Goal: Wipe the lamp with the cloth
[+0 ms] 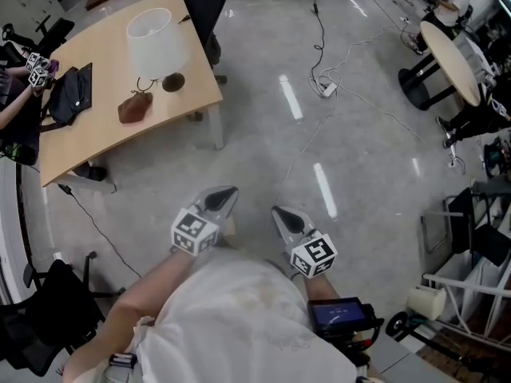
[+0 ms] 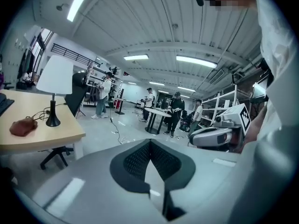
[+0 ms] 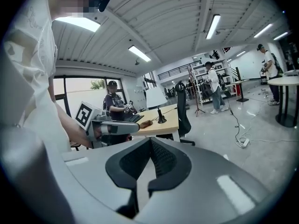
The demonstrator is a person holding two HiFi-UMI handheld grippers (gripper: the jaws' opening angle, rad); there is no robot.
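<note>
The lamp (image 1: 160,42), with a white shade and a dark round base, stands on the wooden table (image 1: 96,146) at the upper left. A crumpled brown cloth (image 1: 134,106) lies on the table just in front of the lamp base. Both grippers hang over the bare floor, well away from the table. My left gripper (image 1: 227,191) has its jaws together and holds nothing; my right gripper (image 1: 279,211) beside it is the same. The left gripper view shows the lamp (image 2: 56,76) and cloth (image 2: 23,126) far off to the left. In the right gripper view, lamp (image 3: 155,97) and cloth (image 3: 145,123) are small and distant.
A black bag (image 1: 72,94) lies on the table's left part. A dark office chair (image 1: 204,6) stands behind the table. Cables and a power strip (image 1: 327,86) run across the floor. A round table (image 1: 451,58) and racks stand at the right. Several people stand around the room.
</note>
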